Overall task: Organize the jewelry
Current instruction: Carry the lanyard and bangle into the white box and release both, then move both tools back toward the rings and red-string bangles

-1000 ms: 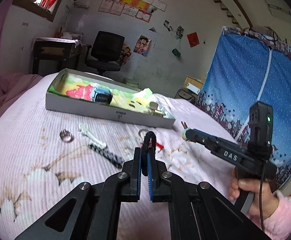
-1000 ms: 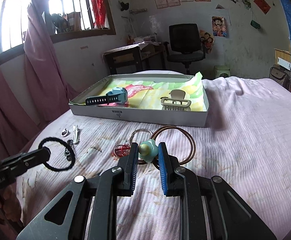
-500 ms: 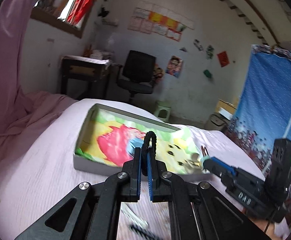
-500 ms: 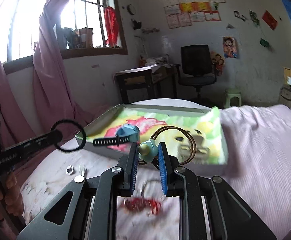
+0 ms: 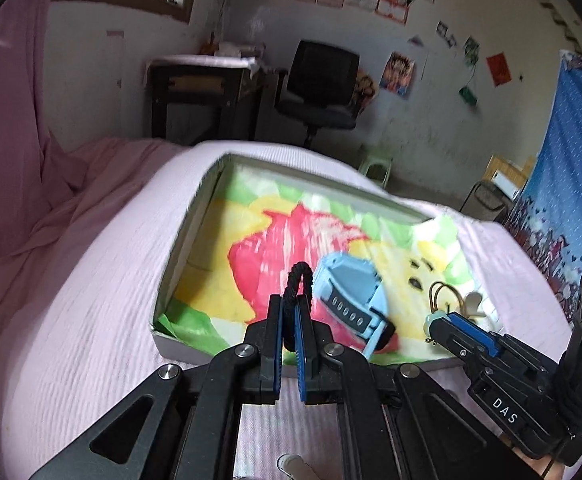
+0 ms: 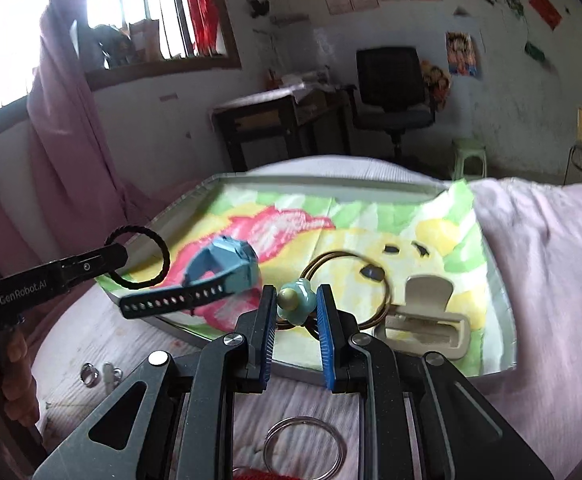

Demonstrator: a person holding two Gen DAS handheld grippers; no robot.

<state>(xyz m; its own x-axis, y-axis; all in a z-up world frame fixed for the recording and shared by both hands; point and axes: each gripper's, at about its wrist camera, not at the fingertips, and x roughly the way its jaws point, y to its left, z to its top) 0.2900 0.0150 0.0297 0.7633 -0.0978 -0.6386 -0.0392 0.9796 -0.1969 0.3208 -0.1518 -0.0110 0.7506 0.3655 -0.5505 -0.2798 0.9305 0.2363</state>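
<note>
My left gripper [image 5: 287, 312] is shut on a black braided hair tie [image 5: 300, 276], held above the near left edge of the grey tray [image 5: 189, 216]; the tie shows as a full loop in the right wrist view [image 6: 141, 258]. My right gripper [image 6: 294, 304] is shut on the teal flower bead [image 6: 293, 304] of a brown hair tie [image 6: 375, 276], hanging over the tray's near edge [image 6: 291, 368]. It also shows in the left wrist view [image 5: 447, 322]. In the tray lie a blue watch [image 6: 227, 264] and a beige hair claw [image 6: 427, 320].
On the pink bedspread [image 6: 551, 280] in front of the tray lie a silver ring [image 6: 89, 373], a small white clip [image 6: 110, 372], a large metal ring [image 6: 305, 446] and a red elastic [image 6: 251, 474]. A desk and black office chair [image 5: 319, 84] stand behind the bed.
Both grippers have lifted from the bedspread and moved forward to the tray, each still holding its hair tie. The tray now fills both views.
</note>
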